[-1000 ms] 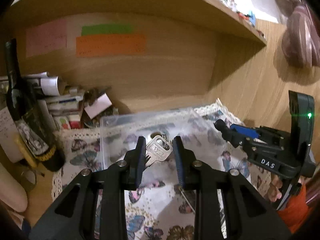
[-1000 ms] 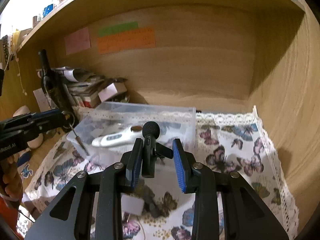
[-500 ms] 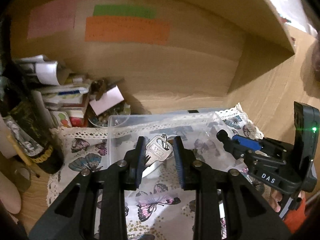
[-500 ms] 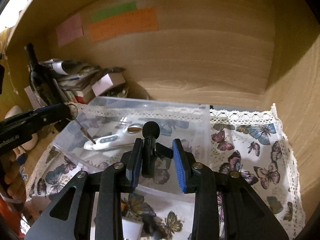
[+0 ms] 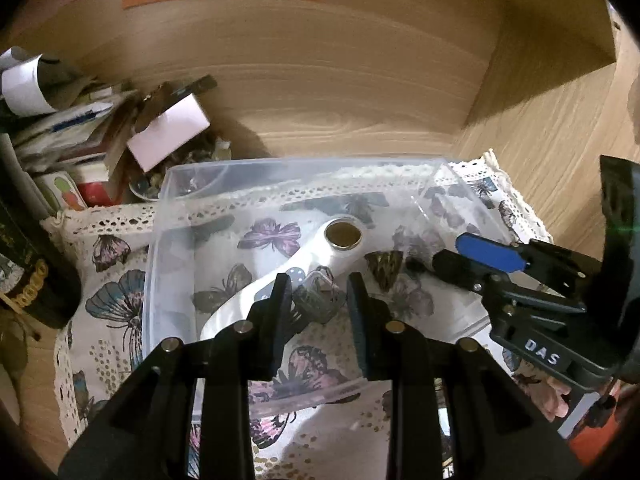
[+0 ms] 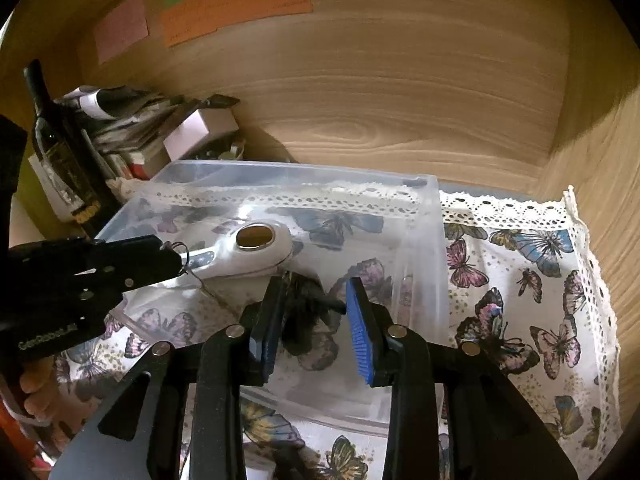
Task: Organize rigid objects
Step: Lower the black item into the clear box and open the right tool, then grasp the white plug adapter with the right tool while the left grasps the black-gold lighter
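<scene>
Now that both grippers have been lowered into the clear bin [image 6: 300, 170], the right gripper's [image 6: 315, 284] jaws are being opened around the blurred black mic-like piece [image 6: 304, 312], judged dropped there, while the key [image 5: 316, 300] is kept pinched by the narrow left gripper [image 5: 318, 284].

Your left claw [image 5: 318, 300] blurs the key [image 5: 316, 300] between its fingers; your right claw [image 6: 312, 316] half hides a dark blurred object [image 6: 308, 312]. The bottle [image 6: 60, 152] is cut off in the left view.
</scene>
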